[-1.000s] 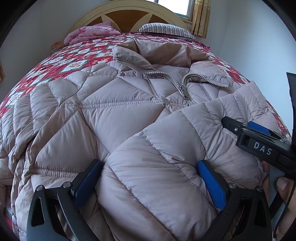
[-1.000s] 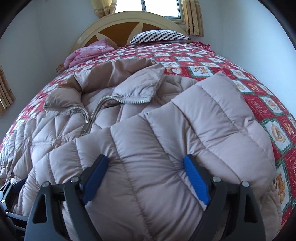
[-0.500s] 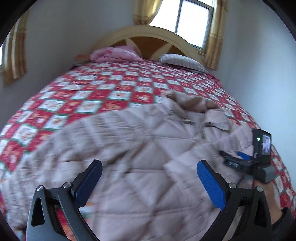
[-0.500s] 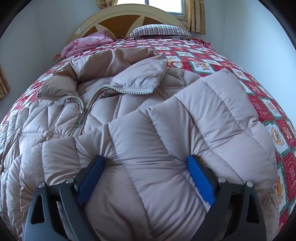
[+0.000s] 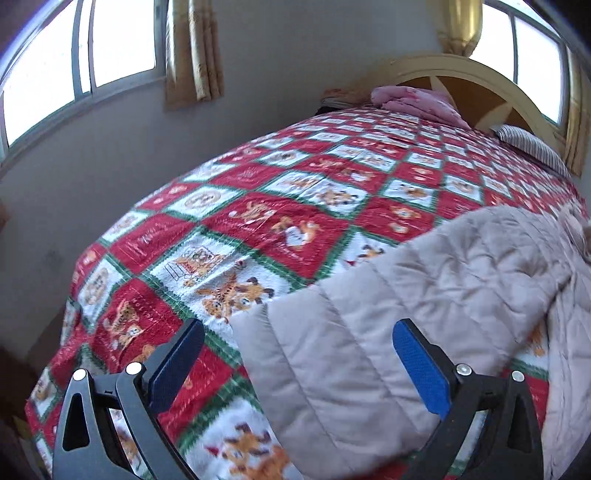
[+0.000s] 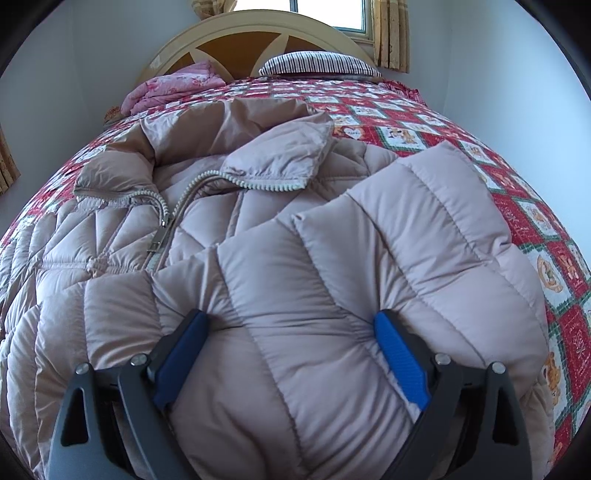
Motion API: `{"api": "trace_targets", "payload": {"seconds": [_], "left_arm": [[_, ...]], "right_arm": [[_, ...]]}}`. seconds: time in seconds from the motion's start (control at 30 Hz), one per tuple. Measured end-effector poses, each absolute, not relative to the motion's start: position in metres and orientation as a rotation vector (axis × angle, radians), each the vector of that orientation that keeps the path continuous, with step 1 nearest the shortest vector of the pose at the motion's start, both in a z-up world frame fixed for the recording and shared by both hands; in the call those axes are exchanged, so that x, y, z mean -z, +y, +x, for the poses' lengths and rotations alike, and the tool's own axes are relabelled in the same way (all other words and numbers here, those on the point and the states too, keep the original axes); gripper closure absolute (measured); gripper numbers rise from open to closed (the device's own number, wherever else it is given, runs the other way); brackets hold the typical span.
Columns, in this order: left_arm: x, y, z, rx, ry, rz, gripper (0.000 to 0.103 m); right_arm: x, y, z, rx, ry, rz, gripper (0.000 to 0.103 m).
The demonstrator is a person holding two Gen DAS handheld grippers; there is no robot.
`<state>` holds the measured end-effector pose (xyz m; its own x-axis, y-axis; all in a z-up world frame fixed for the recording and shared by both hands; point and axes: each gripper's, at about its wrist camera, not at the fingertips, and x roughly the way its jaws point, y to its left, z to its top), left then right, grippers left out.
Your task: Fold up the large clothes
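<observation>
A: Where's the puffer jacket [image 6: 258,258]?

B: Spread on the patchwork bedspread [image 5: 258,221], collar toward the headboard [image 6: 255,33], one quilted sleeve [image 6: 369,258] folded across its zipper [image 6: 162,229] side.

A: And the tools?

B: The right gripper [image 6: 291,354] is spread wide, its blue pads sunk into the puffy sleeve. The left gripper [image 5: 299,362] is spread too, over the other sleeve's [image 5: 332,350] cuff edge. Bare bedspread runs from that sleeve toward the headboard.
</observation>
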<state>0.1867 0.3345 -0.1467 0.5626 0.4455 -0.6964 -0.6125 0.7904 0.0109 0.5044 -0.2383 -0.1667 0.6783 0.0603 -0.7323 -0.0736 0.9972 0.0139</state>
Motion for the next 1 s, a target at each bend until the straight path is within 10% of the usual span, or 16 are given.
{"api": "trace_targets", "payload": {"seconds": [0.2,0.27,0.37,1.0], "left_arm": [[0.178,0.357,0.203,-0.611,0.787,-0.373,0.017],[0.174,0.35,0.202,-0.609,0.763,-0.349,0.064],[0.162,0.339,0.202,-0.556,0.748,-0.333,0.085],[-0.08,0.124,0.198,-0.061,0.214,0.074,0.089]], "right_arm": [[0.166,-0.239,0.503,-0.076,0.82,-0.022,0.008],[0.166,-0.24,0.502,-0.078,0.816,-0.016,0.008],[0.165,-0.24,0.502,-0.076,0.813,-0.015,0.008],[0.162,-0.242,0.501,-0.079,0.803,-0.007,0.008]]}}
